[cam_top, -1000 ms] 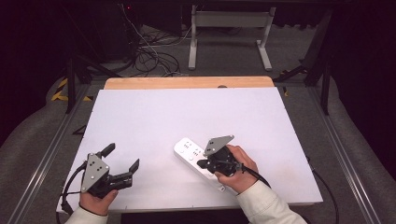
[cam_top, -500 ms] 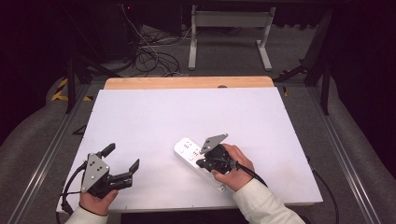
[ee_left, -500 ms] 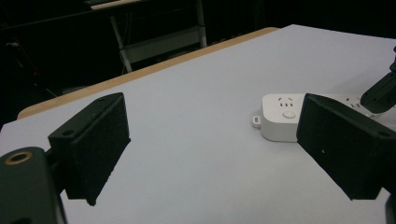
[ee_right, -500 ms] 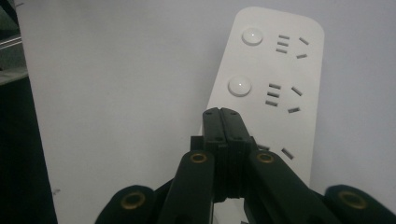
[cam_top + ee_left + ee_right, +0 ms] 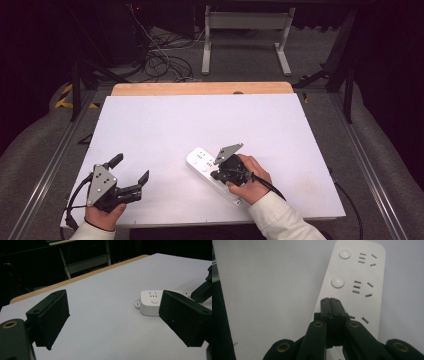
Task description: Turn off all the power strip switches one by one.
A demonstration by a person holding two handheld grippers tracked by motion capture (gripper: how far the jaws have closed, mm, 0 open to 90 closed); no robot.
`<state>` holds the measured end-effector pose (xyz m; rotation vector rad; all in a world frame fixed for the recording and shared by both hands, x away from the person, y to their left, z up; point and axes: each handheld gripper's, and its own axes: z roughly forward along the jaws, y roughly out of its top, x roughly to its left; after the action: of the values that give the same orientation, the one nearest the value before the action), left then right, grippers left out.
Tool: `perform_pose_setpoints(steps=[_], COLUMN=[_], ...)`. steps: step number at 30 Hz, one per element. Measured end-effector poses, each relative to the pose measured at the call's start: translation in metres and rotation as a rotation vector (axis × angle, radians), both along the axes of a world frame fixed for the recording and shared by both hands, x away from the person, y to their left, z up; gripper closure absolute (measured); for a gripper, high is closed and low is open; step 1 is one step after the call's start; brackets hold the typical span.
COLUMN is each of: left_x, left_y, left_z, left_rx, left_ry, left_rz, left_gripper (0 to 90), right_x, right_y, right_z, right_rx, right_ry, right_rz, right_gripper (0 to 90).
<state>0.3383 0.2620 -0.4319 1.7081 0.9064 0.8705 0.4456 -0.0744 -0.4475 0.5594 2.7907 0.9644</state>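
Closed right gripper (image 5: 331,300) pressing down on the white plastic power strip (image 5: 359,277).
Off-centre pressure could skid it; left gripper (image 5: 131,176), jaws apart, isn't bracing it.

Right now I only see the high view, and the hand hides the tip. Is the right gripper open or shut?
Observer: Shut. In the right gripper view the right gripper has its jaws pressed together, tips over the white power strip.
Operator: Does it have buttons?
Observer: Yes, two round white buttons show ahead of the tips, each beside a set of sockets.
Operator: And the left one?
Observer: The left gripper is wide open, with bare table between its jaws.
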Motion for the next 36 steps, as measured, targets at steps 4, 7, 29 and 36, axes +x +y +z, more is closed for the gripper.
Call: perform_pose_setpoints(steps=[4, 7, 29, 36], left_x=[-0.0001, 0.0001, -0.0005, -0.0007], left_y=[0.0001, 0.0002, -0.0007, -0.0011], left_z=[0.0001, 0.0003, 0.0007, 0.0008], left_rx=[-0.001, 0.000, -0.011, -0.011], left_ry=[-0.001, -0.003, -0.003, -0.003], left_rz=[0.000, 0.001, 0.009, 0.008], left_gripper=[10.2, 10.1, 10.1, 10.1], right_x=[0.0001, -0.0004, -0.0025, -0.0032], right_y=[0.0003, 0.0009, 0.0041, 0.0049], right_z=[-0.0008, -0.0009, 0.0001, 0.0000], right_rx=[-0.002, -0.003, -0.028, -0.031], right_ry=[-0.001, -0.001, -0.014, -0.018], right_rz=[0.001, -0.003, -0.011, -0.014], right_gripper=[90.0, 90.0, 90.0, 90.0])
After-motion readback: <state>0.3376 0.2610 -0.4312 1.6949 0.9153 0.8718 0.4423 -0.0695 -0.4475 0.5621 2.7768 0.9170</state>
